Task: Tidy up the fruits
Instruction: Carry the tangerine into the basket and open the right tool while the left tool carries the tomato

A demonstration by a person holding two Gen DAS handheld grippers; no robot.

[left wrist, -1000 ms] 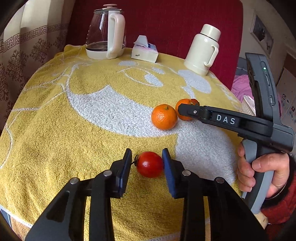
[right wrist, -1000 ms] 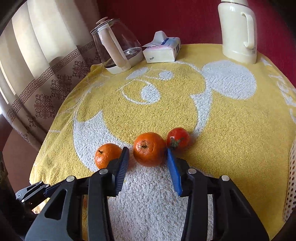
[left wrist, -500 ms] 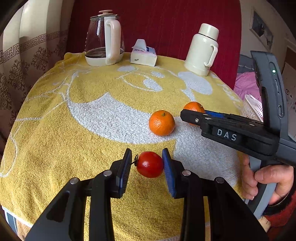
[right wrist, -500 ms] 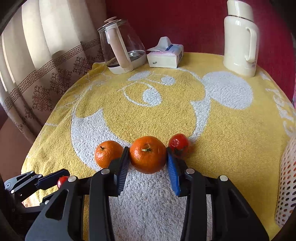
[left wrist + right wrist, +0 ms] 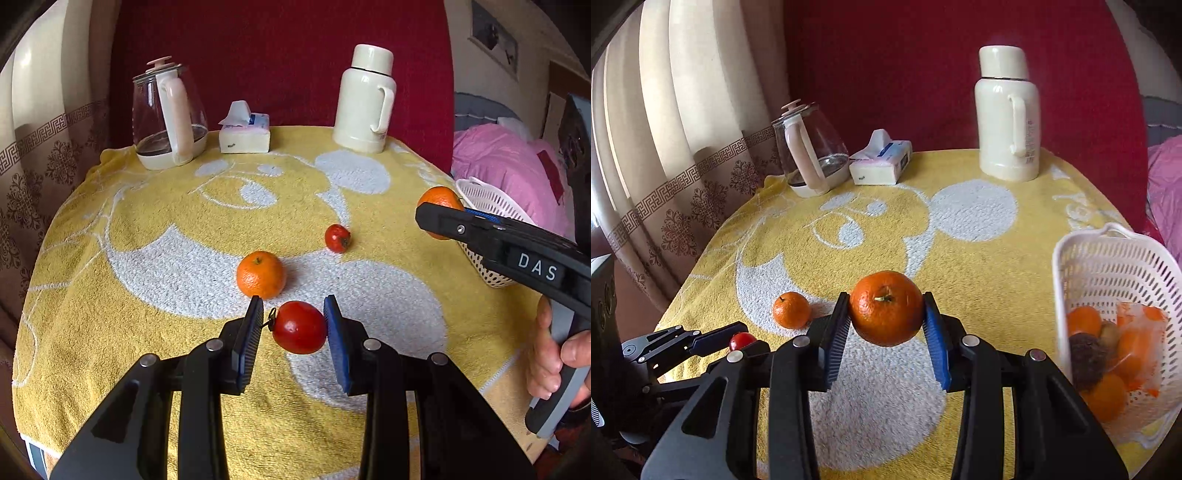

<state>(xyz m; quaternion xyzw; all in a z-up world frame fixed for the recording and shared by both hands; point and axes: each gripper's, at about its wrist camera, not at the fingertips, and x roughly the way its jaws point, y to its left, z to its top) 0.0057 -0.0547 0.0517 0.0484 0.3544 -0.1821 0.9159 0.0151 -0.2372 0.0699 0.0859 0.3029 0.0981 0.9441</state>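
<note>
Both grippers raised off towel (image 5: 147,258), right gripper (image 5: 886,319) fingers clamping orange (image 5: 885,307), left gripper (image 5: 294,326) fingers gripping tomato (image 5: 300,327)

A deep red fabric wall (image 5: 905,66) stood straight ahead of the gripper. To its left hung a cream pleated curtain (image 5: 676,103) with a brown patterned border, daylight glowing through it. Off to the right lay a pink quilted bedcover (image 5: 506,162), and above it hung a framed picture (image 5: 493,33).

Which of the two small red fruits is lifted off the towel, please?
The larger red fruit, clamped between the left gripper fingers; the smaller one lies free on the towel.
</note>
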